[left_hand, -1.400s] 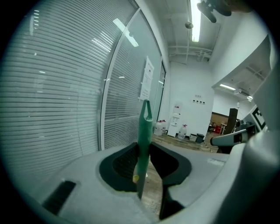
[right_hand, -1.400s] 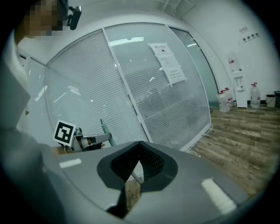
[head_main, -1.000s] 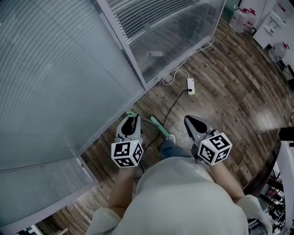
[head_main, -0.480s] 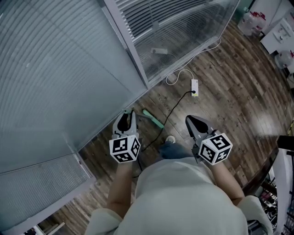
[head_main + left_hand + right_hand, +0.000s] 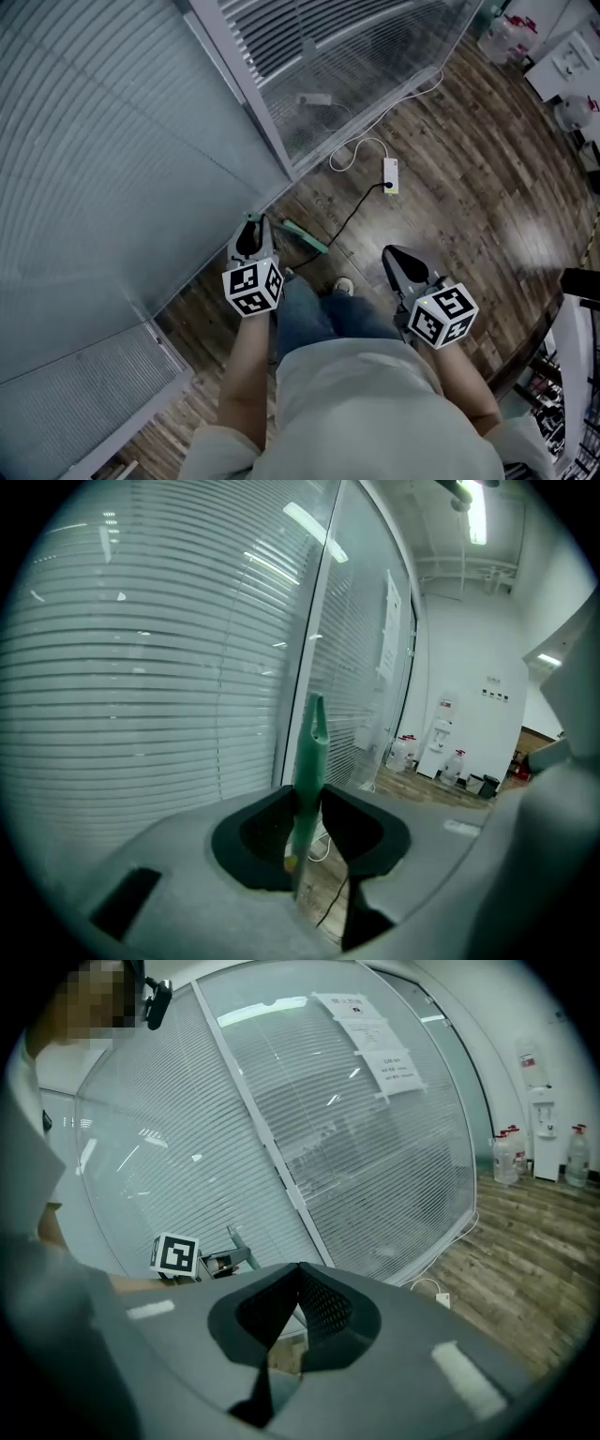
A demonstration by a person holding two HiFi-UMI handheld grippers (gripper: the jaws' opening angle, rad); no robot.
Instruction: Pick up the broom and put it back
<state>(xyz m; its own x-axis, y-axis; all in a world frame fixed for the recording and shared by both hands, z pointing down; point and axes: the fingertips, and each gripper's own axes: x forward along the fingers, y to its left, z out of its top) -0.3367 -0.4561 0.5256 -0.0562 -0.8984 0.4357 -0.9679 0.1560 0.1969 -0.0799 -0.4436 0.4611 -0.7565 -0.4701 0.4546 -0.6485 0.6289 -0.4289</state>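
The broom shows only as a green handle (image 5: pixel 306 236); its head is hidden. My left gripper (image 5: pixel 251 225) is shut on that handle close to the foot of the glass wall. In the left gripper view the green handle (image 5: pixel 308 752) stands upright between the two dark jaws, its top end rising above them. My right gripper (image 5: pixel 398 258) hangs to the right over the wood floor, apart from the broom. Its jaws meet at the tips with nothing between them in the right gripper view (image 5: pixel 300 1269).
A glass partition with blinds (image 5: pixel 141 112) runs along the left and the far side. A white power strip (image 5: pixel 389 174) with a black cable and a white cable lies on the wood floor. Water bottles (image 5: pixel 570 108) stand at the far right. The person's shoe (image 5: pixel 343 286) is between the grippers.
My left gripper has moved left and away toward the glass wall, taking the green handle with it. The right gripper has drifted slightly nearer. The person's legs have stepped forward.
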